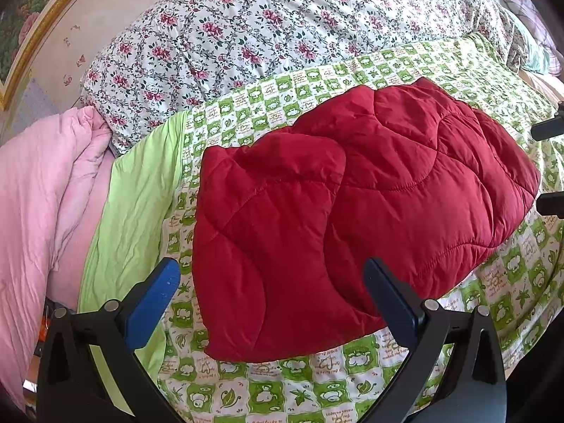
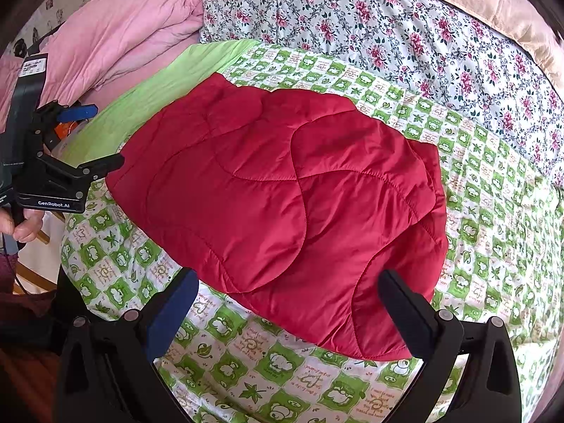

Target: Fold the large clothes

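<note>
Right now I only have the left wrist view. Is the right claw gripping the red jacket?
Observer: No. The right claw is open and empty, poised over the near hem of the red jacket.
Operator: How does my left claw look from outside?
Observer: The left claw is open beside the jacket's left edge, holding nothing.
Operator: What's behind it?
Observer: A hand grips its handle, just off the green patterned sheet.

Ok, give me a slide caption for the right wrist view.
Open right gripper above a folded red quilted jacket on a green checked bedsheet.
</note>
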`<state>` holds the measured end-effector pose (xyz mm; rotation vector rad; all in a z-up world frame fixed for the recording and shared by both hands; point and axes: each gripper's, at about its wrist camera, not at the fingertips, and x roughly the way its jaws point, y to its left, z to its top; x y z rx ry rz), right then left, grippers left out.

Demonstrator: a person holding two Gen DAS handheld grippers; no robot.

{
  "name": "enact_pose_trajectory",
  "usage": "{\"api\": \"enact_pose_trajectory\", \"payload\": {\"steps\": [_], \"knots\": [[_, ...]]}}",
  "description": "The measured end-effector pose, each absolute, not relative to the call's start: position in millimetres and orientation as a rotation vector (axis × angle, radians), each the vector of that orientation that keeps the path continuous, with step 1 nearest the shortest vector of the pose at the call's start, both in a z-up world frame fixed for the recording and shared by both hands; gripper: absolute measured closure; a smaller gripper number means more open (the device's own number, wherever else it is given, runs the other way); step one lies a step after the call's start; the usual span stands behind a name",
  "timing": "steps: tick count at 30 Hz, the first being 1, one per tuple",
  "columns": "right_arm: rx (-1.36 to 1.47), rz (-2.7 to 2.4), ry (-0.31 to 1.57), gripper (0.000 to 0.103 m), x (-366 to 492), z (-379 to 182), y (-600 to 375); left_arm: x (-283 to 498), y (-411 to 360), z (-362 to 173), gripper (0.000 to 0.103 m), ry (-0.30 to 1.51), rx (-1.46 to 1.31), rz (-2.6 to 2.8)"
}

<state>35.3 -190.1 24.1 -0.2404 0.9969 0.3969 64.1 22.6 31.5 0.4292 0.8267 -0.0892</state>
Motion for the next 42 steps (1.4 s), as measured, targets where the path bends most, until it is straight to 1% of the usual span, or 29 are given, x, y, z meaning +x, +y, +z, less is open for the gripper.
{"api": "enact_pose_trajectory", "payload": {"steps": [42], "knots": [[-0.269, 0.408, 0.979, 0.001, 44.5, 31.8, -183.7, 73.3, 23.9, 35.1, 0.000, 0.826, 0.407, -0.113]]}}
